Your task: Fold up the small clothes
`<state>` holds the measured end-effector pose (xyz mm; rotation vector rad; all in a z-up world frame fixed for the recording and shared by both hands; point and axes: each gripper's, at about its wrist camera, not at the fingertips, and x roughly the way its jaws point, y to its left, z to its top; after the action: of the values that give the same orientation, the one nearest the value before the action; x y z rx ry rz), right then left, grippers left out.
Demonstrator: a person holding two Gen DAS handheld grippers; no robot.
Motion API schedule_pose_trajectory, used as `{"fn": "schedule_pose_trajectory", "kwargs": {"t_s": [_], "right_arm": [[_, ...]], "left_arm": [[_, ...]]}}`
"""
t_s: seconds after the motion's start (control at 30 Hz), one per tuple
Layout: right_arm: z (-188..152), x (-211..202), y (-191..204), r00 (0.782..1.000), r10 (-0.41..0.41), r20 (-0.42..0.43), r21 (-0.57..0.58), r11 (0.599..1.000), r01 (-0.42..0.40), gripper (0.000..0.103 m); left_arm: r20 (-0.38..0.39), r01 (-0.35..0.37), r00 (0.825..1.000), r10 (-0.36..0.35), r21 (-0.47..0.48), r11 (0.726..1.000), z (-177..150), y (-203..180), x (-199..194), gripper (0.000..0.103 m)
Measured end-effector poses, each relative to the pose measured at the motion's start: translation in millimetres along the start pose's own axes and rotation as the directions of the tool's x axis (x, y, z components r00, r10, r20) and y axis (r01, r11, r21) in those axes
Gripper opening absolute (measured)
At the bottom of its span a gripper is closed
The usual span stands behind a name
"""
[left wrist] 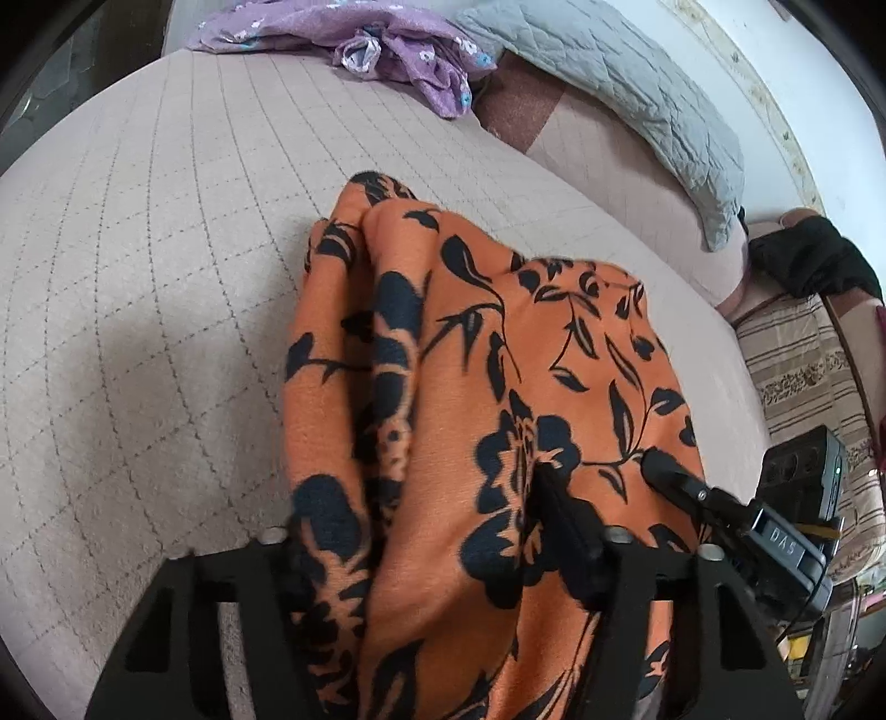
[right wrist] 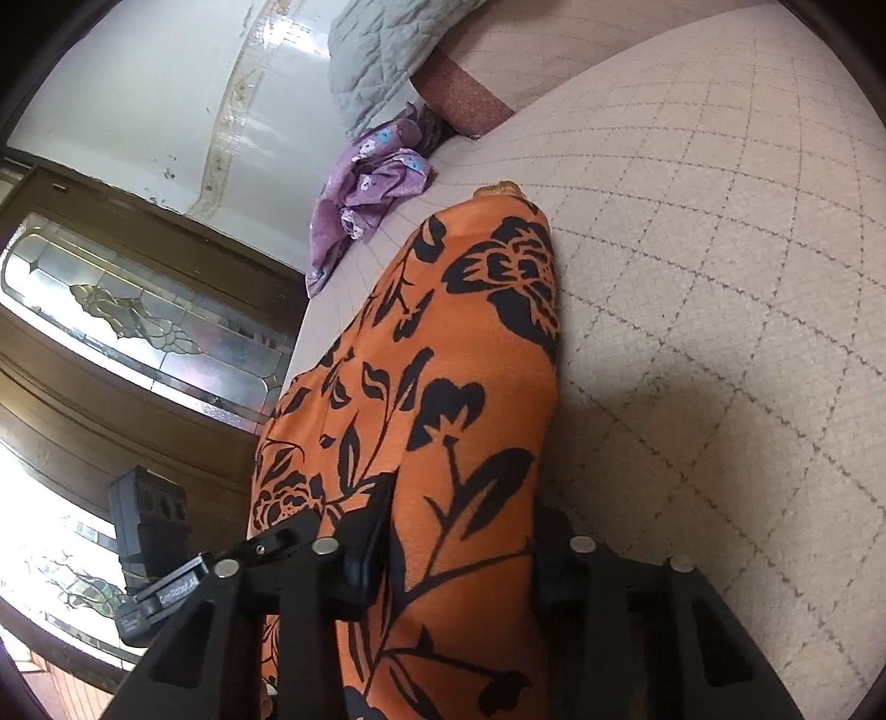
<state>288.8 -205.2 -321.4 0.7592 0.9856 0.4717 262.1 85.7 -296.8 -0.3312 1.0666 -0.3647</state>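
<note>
An orange garment with black flower print (left wrist: 470,387) hangs bunched over the beige quilted bed (left wrist: 138,277). My left gripper (left wrist: 443,531) is shut on its near edge, the cloth draped over the fingers and hiding their tips. In the right wrist view the same garment (right wrist: 443,360) runs up from my right gripper (right wrist: 448,531), which is shut on it, cloth covering the space between the fingers. The right gripper also shows in the left wrist view (left wrist: 670,471), clamped on the cloth's right side. The left gripper shows in the right wrist view (right wrist: 354,520), at the cloth's left edge.
A crumpled purple flowered garment (left wrist: 398,50) lies at the bed's far edge, also in the right wrist view (right wrist: 365,188). A grey quilted pillow (left wrist: 626,94) leans against the wall. A striped sofa (left wrist: 803,376) with a black item (left wrist: 814,260) stands right. A wooden glass door (right wrist: 138,310) is at left.
</note>
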Motion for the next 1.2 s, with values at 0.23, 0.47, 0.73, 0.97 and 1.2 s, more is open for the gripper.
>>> {"fn": "schedule_pose_trajectory", "kwargs": {"t_s": [0.23, 0.47, 0.73, 0.97, 1.2], "right_arm": [[-1.9, -9.0, 7.8, 1.000, -0.018, 0.015, -0.039, 0.999, 0.019, 0.037], [-0.3, -43.7, 13.7, 0.997, -0.044, 0.070, -0.094, 0.994, 0.050, 0.036], [9.7, -123.9, 1.8, 0.988, -0.059, 0.144, -0.103, 0.992, 0.074, 0.036], [15.0, -175.3, -5.3, 0.980, -0.082, 0.180, -0.114, 0.988, 0.104, 0.035], [16.8, -193.5, -29.3, 0.975, -0.043, 0.217, -0.056, 0.997, 0.057, 0.036]], "left_arm": [[0.051, -0.065, 0.997, 0.061, 0.076, 0.995, -2.6, -25.0, -8.0, 0.043], [0.095, -0.100, 0.992, 0.087, 0.148, 0.984, -5.2, -84.3, -24.8, 0.040], [0.130, -0.071, 0.990, 0.050, 0.164, 0.984, -17.9, -157.0, -38.7, 0.040], [0.175, -0.124, 0.981, 0.087, 0.210, 0.970, -35.1, -205.7, -42.1, 0.040], [0.233, -0.212, 0.961, 0.148, 0.282, 0.935, -42.0, -236.8, -37.6, 0.040]]}}
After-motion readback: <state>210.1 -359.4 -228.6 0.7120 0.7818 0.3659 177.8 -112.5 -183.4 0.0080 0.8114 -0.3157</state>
